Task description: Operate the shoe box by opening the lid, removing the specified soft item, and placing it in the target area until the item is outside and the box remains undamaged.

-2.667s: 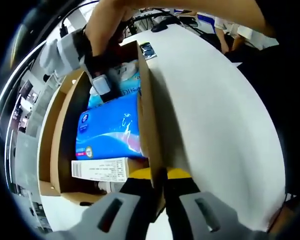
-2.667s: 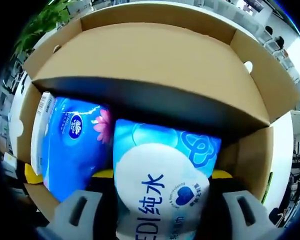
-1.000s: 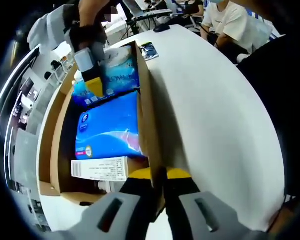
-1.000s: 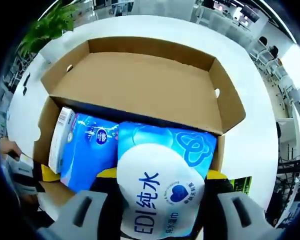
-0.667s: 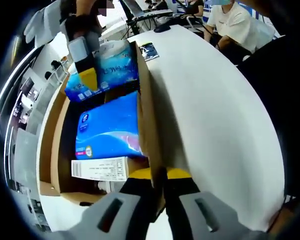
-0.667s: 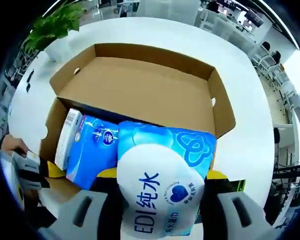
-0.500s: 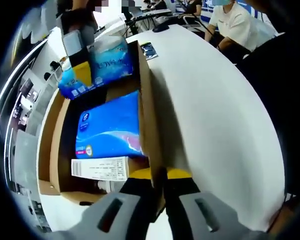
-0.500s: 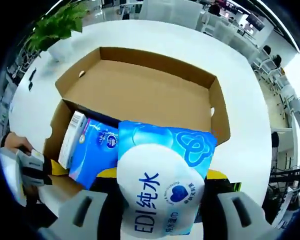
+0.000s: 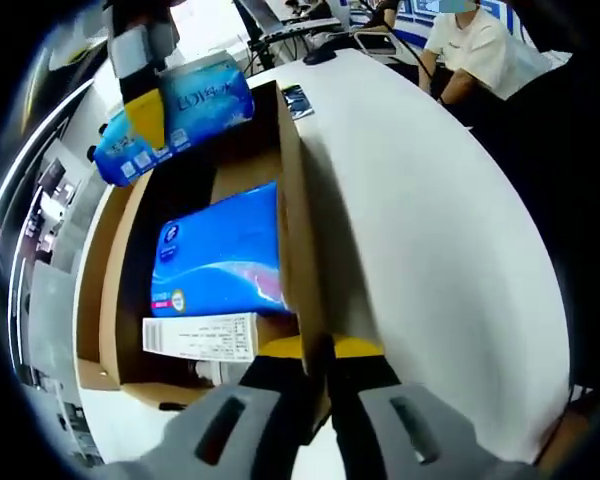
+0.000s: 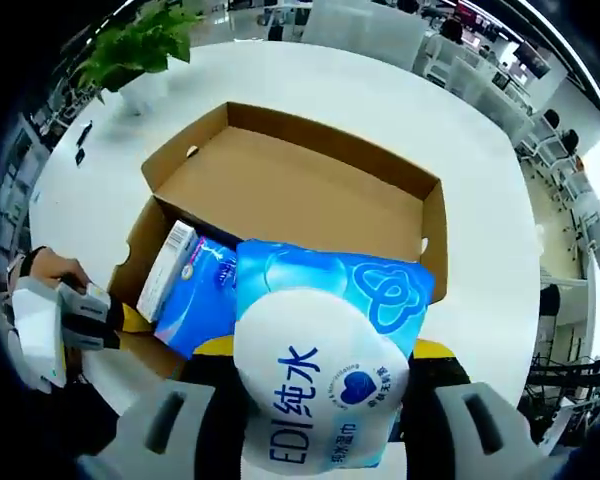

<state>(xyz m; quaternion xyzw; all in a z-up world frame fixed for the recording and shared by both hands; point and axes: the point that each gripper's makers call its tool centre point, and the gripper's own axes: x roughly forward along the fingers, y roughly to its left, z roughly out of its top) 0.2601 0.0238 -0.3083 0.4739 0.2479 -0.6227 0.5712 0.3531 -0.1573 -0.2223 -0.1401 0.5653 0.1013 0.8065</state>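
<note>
Left gripper view: the left gripper [image 9: 318,372] pinches the open brown cardboard shoe box [image 9: 294,215] by its wall.

Right gripper view: the right gripper [image 10: 318,400] clamps the soft light-blue wet-wipes pack [image 10: 325,355], lifted clear above the box. Placing on the white surface [image 10: 280,75] remains.

Wet wipes pack [image 10: 325,375] showing "EDI", "纯水" on white oval label in right gripper view. Smaller print beneath blurring, not legible. Print on blue tissue pack [image 9: 218,255] and white carton [image 9: 200,337] in left gripper view staying unreadable.
</note>
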